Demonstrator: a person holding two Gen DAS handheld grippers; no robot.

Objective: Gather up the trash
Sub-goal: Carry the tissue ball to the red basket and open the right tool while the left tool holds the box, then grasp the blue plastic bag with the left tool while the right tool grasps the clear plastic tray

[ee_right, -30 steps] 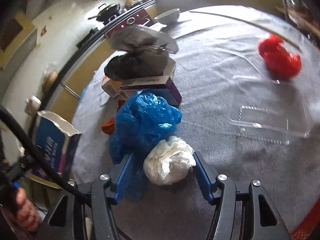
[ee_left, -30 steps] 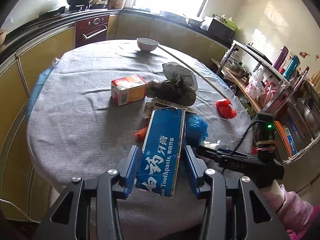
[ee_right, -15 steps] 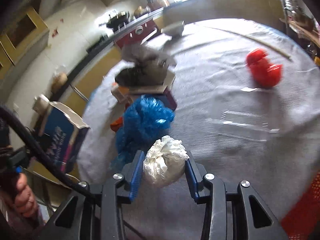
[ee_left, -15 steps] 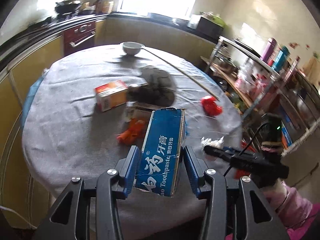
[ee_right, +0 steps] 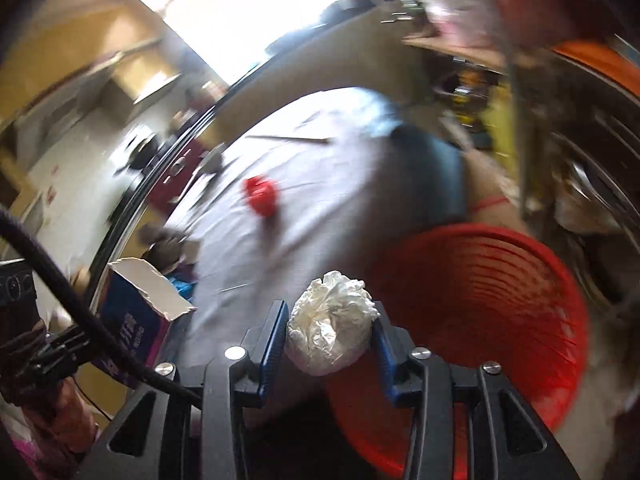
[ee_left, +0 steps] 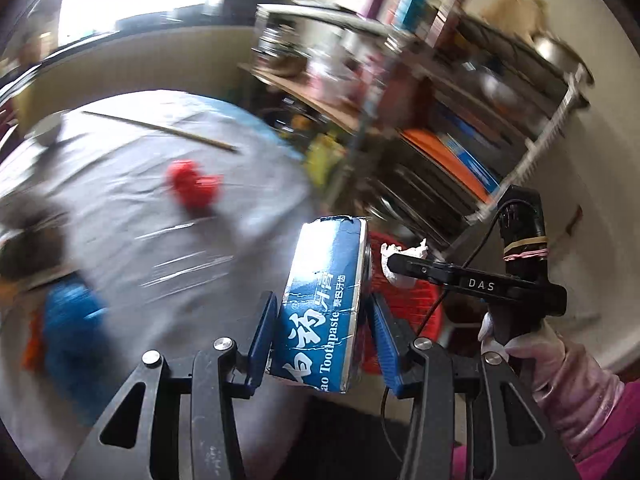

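My left gripper point(ee_left: 324, 332) is shut on a blue toothpaste box point(ee_left: 324, 300), held upright past the table's right edge; the box also shows in the right wrist view point(ee_right: 136, 320). My right gripper point(ee_right: 330, 340) is shut on a crumpled white paper ball point(ee_right: 330, 338), held over the near rim of a red basket point(ee_right: 480, 300). The ball point(ee_left: 400, 264) and the basket point(ee_left: 404, 300) also show to the right of the box in the left wrist view.
The round grey-clothed table point(ee_left: 132, 208) bears red crumpled trash point(ee_left: 194, 188), a blue bag point(ee_left: 68, 312), a dark bag point(ee_left: 28, 232), a long stick point(ee_left: 160, 130) and a bowl point(ee_left: 46, 130). A cluttered metal shelf point(ee_left: 440, 120) stands right of the basket.
Both grippers have swung right, off the table toward the red basket, each still holding its item. The views are motion-blurred.
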